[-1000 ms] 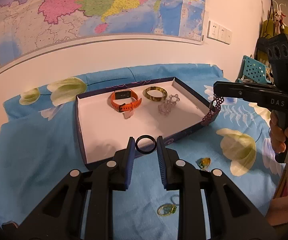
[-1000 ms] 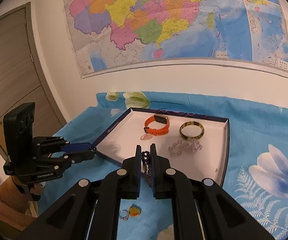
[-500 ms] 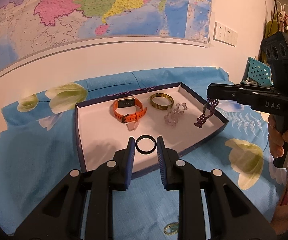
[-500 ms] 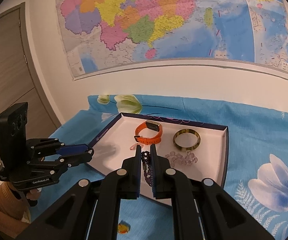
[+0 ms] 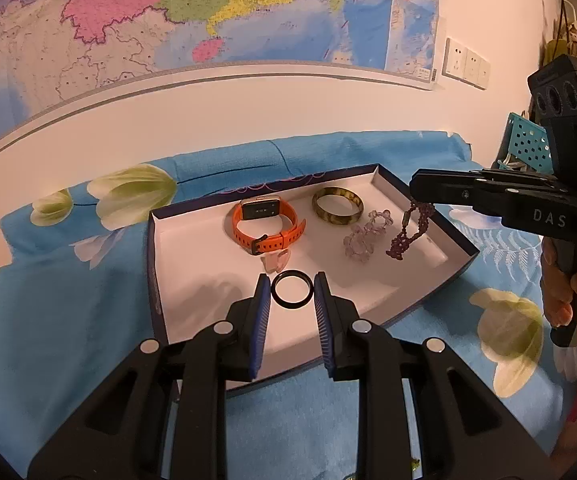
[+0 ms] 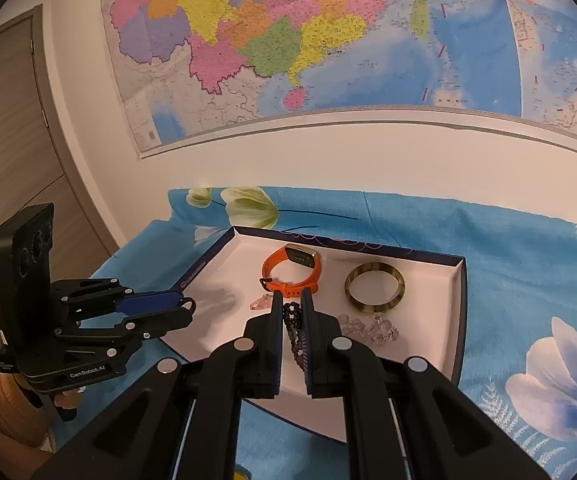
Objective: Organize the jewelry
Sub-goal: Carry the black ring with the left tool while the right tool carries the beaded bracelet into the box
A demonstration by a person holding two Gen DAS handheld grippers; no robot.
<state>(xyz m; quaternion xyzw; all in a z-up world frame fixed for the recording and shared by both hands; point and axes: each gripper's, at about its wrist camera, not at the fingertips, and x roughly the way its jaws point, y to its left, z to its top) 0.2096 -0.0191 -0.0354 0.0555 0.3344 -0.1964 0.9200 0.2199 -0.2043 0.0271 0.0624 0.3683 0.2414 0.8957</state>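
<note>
Over the near edge of the white-lined box the left gripper pinches a stiff, light black ring across its width, while the right gripper, jaws narrow, dangles a limp purple bead bracelet, probably slippery, above the right end.

Orange watch, mottled olive bangle, black ring, blue floral cloth.

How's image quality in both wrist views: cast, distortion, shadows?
Left wrist view: warm orange cast, strong fisheye bending the wall map, black ring sharp. Right wrist view: same cast, curved map edge, soft shadow on the white tray floor, dark corner vignetting.
</note>
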